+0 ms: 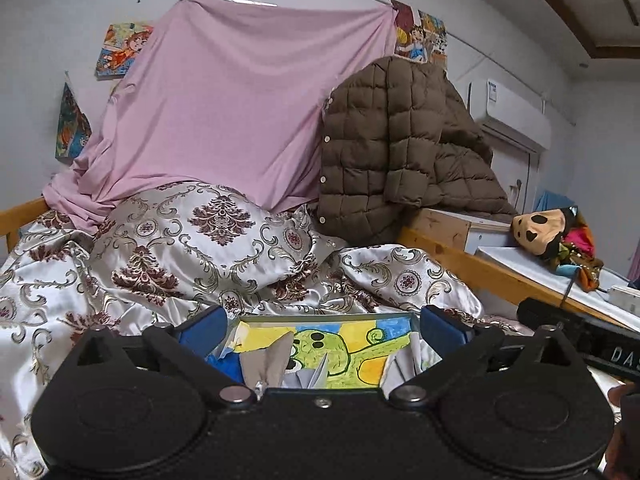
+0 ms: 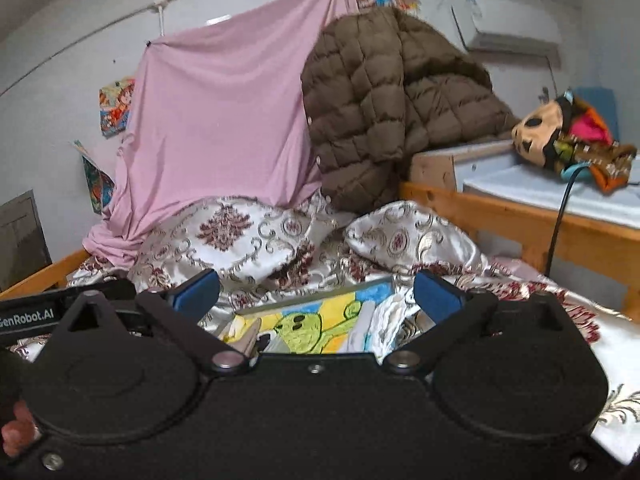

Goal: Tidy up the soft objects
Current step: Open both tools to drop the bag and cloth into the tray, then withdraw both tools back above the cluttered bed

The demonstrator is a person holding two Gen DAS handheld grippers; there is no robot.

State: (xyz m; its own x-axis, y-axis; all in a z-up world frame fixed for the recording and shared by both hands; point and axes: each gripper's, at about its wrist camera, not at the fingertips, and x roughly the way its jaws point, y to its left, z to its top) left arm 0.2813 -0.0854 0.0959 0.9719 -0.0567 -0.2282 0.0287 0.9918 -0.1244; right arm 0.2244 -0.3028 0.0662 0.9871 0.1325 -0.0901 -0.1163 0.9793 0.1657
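- L gripper: blue pads spread wide, nothing between them, touching nothing; it hangs over the bed, aimed slightly down toward the headboard end.
- Just below/ahead of it: a tray w/ a green cartoon drawing, holding folded grey and white cloths; it sits on the patterned satin quilt.
- Behind: matching pillow, then a pink sheet draped from the wall down to the bed.
- Right of sheet: brown puffer jacket slumped on the wooden bed rail.
- R gripper: jaws also wide apart, empty, pointing about level over the same tray.
- Person's fingers show at lower-left edge of the right wrist view.
- Far right: plush toy lying on a white shelf beyond the rail.
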